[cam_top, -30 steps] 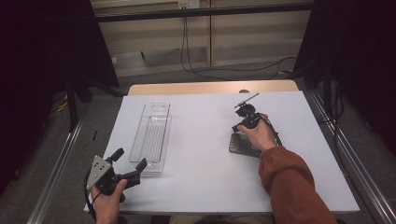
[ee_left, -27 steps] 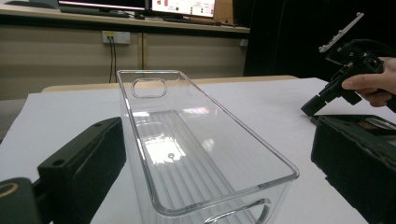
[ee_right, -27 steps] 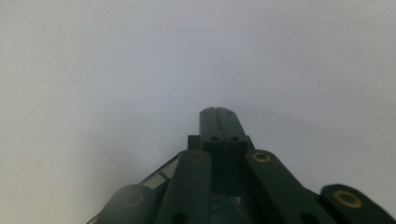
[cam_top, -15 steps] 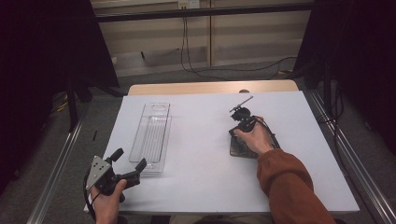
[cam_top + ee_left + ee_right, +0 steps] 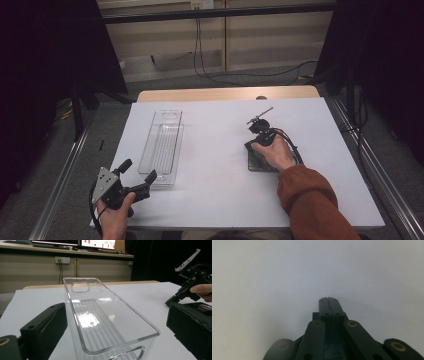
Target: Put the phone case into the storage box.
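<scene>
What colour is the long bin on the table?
Colourless, see-through plastic with a ribbed floor: the bin shows best in the left gripper view.

White table [image 5: 215,195]: clear bin [image 5: 162,145] left, dark flat object [image 5: 260,162] right.

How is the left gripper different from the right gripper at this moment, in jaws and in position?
The left gripper has its jaws wide open; the right gripper has its jaws shut together with nothing between them. The left gripper sits at the near end of the clear bin and points along it; the right gripper is at the right side of the table, above a dark flat object. Both are black and hand-held.
</scene>
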`<state>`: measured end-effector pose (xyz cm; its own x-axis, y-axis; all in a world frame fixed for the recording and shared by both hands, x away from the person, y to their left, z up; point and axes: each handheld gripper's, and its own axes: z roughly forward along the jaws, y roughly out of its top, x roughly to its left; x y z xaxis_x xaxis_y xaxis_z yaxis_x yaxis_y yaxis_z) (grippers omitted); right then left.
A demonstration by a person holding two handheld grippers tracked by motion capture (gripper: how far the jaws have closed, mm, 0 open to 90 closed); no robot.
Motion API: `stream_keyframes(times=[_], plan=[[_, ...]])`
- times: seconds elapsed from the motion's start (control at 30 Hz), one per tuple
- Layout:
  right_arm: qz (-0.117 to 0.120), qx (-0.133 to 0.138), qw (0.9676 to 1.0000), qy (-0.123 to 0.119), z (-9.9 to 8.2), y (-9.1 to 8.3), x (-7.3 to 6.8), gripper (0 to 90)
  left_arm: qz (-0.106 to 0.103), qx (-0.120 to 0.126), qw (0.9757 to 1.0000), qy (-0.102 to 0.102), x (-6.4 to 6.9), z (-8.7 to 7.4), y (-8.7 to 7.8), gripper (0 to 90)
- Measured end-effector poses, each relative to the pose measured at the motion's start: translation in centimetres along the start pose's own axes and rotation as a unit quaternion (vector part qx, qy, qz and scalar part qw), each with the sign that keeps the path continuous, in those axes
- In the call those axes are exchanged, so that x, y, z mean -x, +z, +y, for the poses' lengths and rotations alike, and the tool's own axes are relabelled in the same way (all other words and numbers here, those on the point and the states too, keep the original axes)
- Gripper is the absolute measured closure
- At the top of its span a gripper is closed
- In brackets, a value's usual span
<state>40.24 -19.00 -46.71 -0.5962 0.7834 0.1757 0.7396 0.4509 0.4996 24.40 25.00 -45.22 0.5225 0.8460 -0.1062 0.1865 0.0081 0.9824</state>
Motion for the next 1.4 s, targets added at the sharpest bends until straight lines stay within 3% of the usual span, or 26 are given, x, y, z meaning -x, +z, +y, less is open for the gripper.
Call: stream_keyframes(times=[0.43,0.7,1.4], plan=[[0.01,-0.002,0.9999,-0.01,-1.3,-0.6,-1.0,90.0,0.0,0.0,1.0,0.0,0.0,0.0,0.0,3.3],[0.024,-0.002,0.9997,-0.005,-2.0,-0.9,-1.2,90.0,0.0,0.0,1.0,0.0,0.0,0.0,0.0,3.3],[0.029,-0.008,0.9995,-0.012,-3.6,-1.7,-2.2,90.0,-0.003,-0.002,1.0,0.001,0.2,0.0,0.3,3.3]])
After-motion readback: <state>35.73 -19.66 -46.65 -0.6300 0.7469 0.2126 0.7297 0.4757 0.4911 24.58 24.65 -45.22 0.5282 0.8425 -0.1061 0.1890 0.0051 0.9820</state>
